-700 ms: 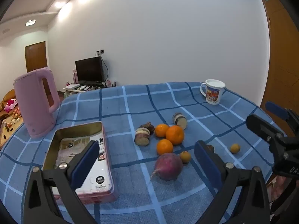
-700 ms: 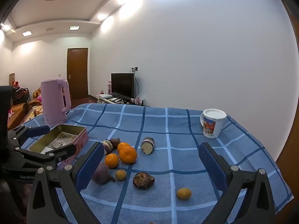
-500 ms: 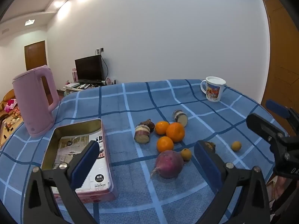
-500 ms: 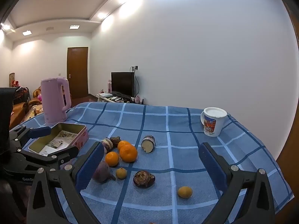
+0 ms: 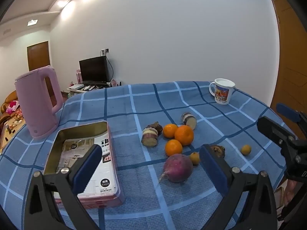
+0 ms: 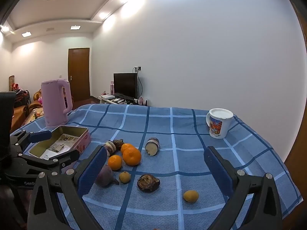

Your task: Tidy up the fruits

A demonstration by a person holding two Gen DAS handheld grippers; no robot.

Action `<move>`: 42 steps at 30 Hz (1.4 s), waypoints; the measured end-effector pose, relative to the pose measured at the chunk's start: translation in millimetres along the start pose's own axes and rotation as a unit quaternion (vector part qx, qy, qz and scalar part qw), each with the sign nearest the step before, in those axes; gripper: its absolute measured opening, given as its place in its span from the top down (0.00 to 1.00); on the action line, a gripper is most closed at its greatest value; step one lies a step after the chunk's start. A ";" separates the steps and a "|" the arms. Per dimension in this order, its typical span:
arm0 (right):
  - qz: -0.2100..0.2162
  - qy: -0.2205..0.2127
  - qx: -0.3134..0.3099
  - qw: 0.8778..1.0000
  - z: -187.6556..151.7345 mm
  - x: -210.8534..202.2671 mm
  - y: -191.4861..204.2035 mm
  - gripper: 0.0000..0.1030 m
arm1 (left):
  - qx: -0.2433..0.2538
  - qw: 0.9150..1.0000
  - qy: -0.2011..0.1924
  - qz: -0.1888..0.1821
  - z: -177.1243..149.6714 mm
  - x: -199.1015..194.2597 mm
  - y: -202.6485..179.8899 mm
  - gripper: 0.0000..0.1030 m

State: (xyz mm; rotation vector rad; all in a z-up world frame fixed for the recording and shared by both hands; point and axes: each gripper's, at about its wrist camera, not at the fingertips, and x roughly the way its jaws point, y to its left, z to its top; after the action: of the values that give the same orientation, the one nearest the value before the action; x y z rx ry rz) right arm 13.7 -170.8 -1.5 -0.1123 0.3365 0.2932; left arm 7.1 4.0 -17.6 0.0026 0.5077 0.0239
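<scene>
1. Landmark: pink tin, open, rectangular, printed paper inside, on the blue checked tablecloth.
2. Left gripper: jaws at their widest, nothing between the pads, held above the cloth over the tin's right edge.
3. Right gripper: jaws likewise fully apart and empty, well to the right of the tin.
4. Oranges, three: largest, one behind it, one in front, clustered together to the right of the tin.
5. Purple radish: right of the tin, nearer the camera than the oranges.
6. Small yellow fruits, two: one just beside the radish, one farther right, alone.
7. Cut root pieces: one nearest the tin, another beyond the oranges.
8. Dark wrinkled item: right of the radish; kind cannot be told.
9. Pink kettle: upright behind the tin.
10. Printed mug: far right corner, well apart from the tin.
</scene>
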 end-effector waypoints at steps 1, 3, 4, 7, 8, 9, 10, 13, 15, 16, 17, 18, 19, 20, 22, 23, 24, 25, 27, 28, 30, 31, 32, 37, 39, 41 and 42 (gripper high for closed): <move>0.000 0.000 0.000 1.000 0.5 0.4 0.5 0.01 | -0.001 1.000 -0.001 0.001 -0.6 -0.3 0.7 0.00; 0.001 0.001 0.001 1.000 0.1 0.6 0.7 0.01 | 0.000 1.000 -0.002 0.002 -1.8 -0.1 1.6 0.00; 0.001 0.002 0.001 1.000 1.2 -0.2 0.7 0.01 | 0.000 1.000 -0.002 0.001 -1.9 -1.0 2.3 0.00; 0.002 0.002 0.003 1.000 0.8 -0.7 1.4 0.01 | -0.001 1.000 -0.002 0.001 -2.2 -1.2 2.5 0.00; 0.002 0.002 0.003 1.000 0.2 -0.6 2.0 0.01 | 0.000 1.000 -0.003 0.001 -2.0 -1.1 2.3 0.00; 0.002 0.001 0.004 1.000 -0.1 -0.9 2.1 0.01 | 0.000 1.000 -0.003 0.001 -2.5 -1.1 2.7 0.00; 0.001 0.000 0.005 1.000 -0.2 -1.4 1.8 0.01 | 0.000 1.000 -0.003 0.002 -2.0 -1.1 2.4 0.00; 0.002 0.001 0.006 1.000 -0.2 -2.0 1.7 0.01 | 0.000 1.000 -0.002 0.001 -1.4 -0.7 2.0 0.00; 0.003 0.003 0.006 1.000 -0.6 -1.1 1.5 0.01 | 0.001 1.000 -0.002 0.001 -1.2 -1.0 2.0 0.00; 0.003 0.003 0.006 1.000 -0.9 -1.5 2.1 0.01 | 0.001 1.000 -0.002 0.001 -0.9 -0.8 1.9 0.00; 0.004 0.003 0.006 1.000 -1.0 -2.0 2.7 0.01 | 0.001 1.000 -0.001 0.001 -0.8 -0.8 1.8 0.00; 0.004 0.004 0.005 1.000 -1.1 -1.6 3.2 0.01 | 0.002 1.000 -0.002 0.001 -1.2 -0.5 2.0 0.00; 0.005 0.005 0.005 1.000 -1.2 -0.9 2.8 0.01 | 0.001 1.000 -0.002 0.001 -1.0 -0.9 1.9 0.00; 0.005 0.005 0.005 1.000 -1.1 -1.2 3.0 0.01 | 0.001 1.000 -0.002 0.001 -0.6 -0.7 1.8 0.00; 0.005 0.005 0.006 1.000 -1.1 -1.1 3.2 0.01 | 0.001 1.000 -0.002 0.002 -0.6 -0.8 2.2 0.00; 0.005 0.005 0.005 1.000 -1.1 -1.1 3.3 0.01 | 0.000 1.000 -0.002 0.001 -0.5 -0.8 2.2 0.00; 0.005 0.006 0.006 1.000 -1.2 -1.4 3.6 0.01 | 0.000 1.000 -0.002 0.001 -0.7 -0.6 2.5 0.00; 0.005 0.005 0.006 1.000 -1.2 -1.3 3.5 0.01 | 0.001 1.000 -0.002 0.002 -0.5 -0.6 2.1 0.00; 0.006 0.006 0.006 1.000 -1.2 -1.2 3.3 0.01 | 0.001 1.000 -0.002 0.001 -0.5 -0.8 2.1 0.00; 0.006 0.006 0.006 1.000 -1.3 -1.3 3.5 0.01 | 0.001 1.000 -0.001 0.001 -0.4 -0.7 2.0 0.00; 0.006 0.007 0.007 1.000 -2.0 -1.7 4.8 0.01 | 0.001 1.000 -0.001 0.001 -0.7 -0.8 2.2 0.00; 0.007 0.008 0.008 1.000 -2.4 -1.2 4.5 0.01 | 0.002 1.000 0.000 0.001 -1.0 -0.5 2.7 0.00; 0.007 0.009 0.008 1.000 -2.7 -1.0 4.6 0.01 | 0.001 1.000 0.000 0.001 -0.7 -0.5 4.1 0.00; 0.010 0.012 0.009 1.000 -3.9 1.1 3.5 0.01 | 0.001 1.000 0.000 0.001 -0.8 -0.2 5.0 0.00; 0.011 0.011 0.010 1.000 -3.9 1.0 3.5 0.01 | 0.001 1.000 0.000 0.001 -0.9 -0.2 4.8 0.00; 0.011 0.013 0.010 1.000 -3.9 1.6 2.5 0.01 | 0.002 1.000 0.001 0.001 -0.9 -0.2 4.7 0.00; 0.011 0.013 0.010 1.000 -4.2 1.7 2.8 0.01 | 0.002 1.000 0.001 0.001 -1.0 0.0 5.5 0.00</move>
State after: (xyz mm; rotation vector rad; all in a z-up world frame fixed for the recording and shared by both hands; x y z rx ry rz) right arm 13.1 -168.3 -6.1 -0.0918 0.3663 0.3109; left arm 6.5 9.5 -18.5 0.0059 0.5093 0.0244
